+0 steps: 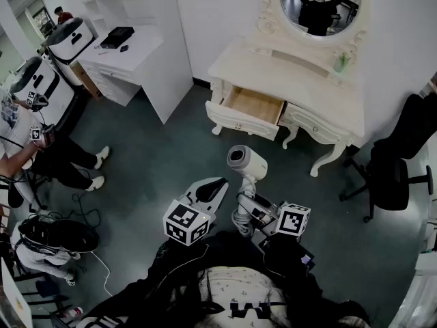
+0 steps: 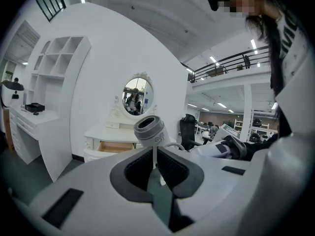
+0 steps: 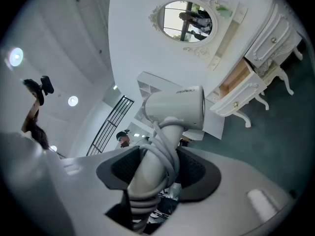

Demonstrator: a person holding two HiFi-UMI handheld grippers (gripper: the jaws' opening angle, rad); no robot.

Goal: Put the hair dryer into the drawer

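1. The right tongs (image 3: 160,168) point about level toward the white bench (image 1: 287,67). Their 2 pads are clamped on the handle of the hair dryer (image 3: 174,107), over the grey cord coiled around that handle.
2. The left tongs (image 2: 156,166) tilt slightly downward, just beside the right tongs and to the left of the dryer. Their jaws are together with nothing between them.
3. The hair dryer is carried in the air above the dark floor (image 1: 171,149), handle toward the person and barrel beyond the tong tips. It is well apart from the drawer (image 1: 252,108).
4. The drawer is the left 1 of the bench. It stands pulled out and shows a light wooden inside.
5. Writing: a line of small print runs along the dryer barrel in the right gripper view, and a round mark shows on the barrel in the left gripper view. Neither can be read.
6. Each tongs carries 1 cube with black-and-white square markers.
7. Hidden or cut off: the lower end of the dryer handle disappears behind the right tongs. The oval mirror (image 1: 319,2) is cut by the top edge of the head view. The hands holding the tongs cannot be made out.
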